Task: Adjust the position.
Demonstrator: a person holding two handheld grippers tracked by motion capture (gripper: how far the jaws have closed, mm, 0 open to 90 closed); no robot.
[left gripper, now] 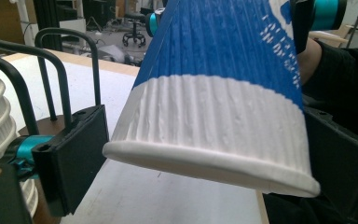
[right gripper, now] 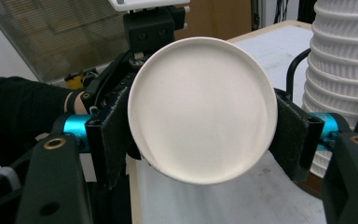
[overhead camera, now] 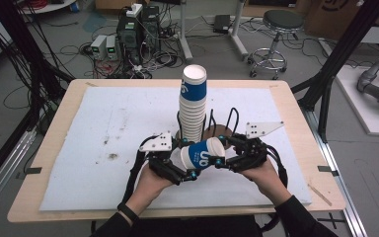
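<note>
A blue and white ribbed paper cup (overhead camera: 202, 154) lies on its side in the air between my two grippers, above the table's near middle. My right gripper (overhead camera: 222, 150) is shut on its narrow base end; in the right gripper view its pads (right gripper: 114, 140) press both sides of the cup (right gripper: 200, 109), whose white bottom faces the camera. My left gripper (overhead camera: 186, 159) stands open around the rim end. In the left gripper view the cup (left gripper: 214, 116) hangs between the black pads (left gripper: 74, 154), and the left pad stands just off the rim.
A tall stack of matching cups (overhead camera: 193, 106) stands just behind, by a black wire rack (overhead camera: 232, 118) on a round wooden base. A white mat (overhead camera: 103, 128) covers the wooden table. Beyond are a stool (overhead camera: 276, 34), computers and cables on the floor.
</note>
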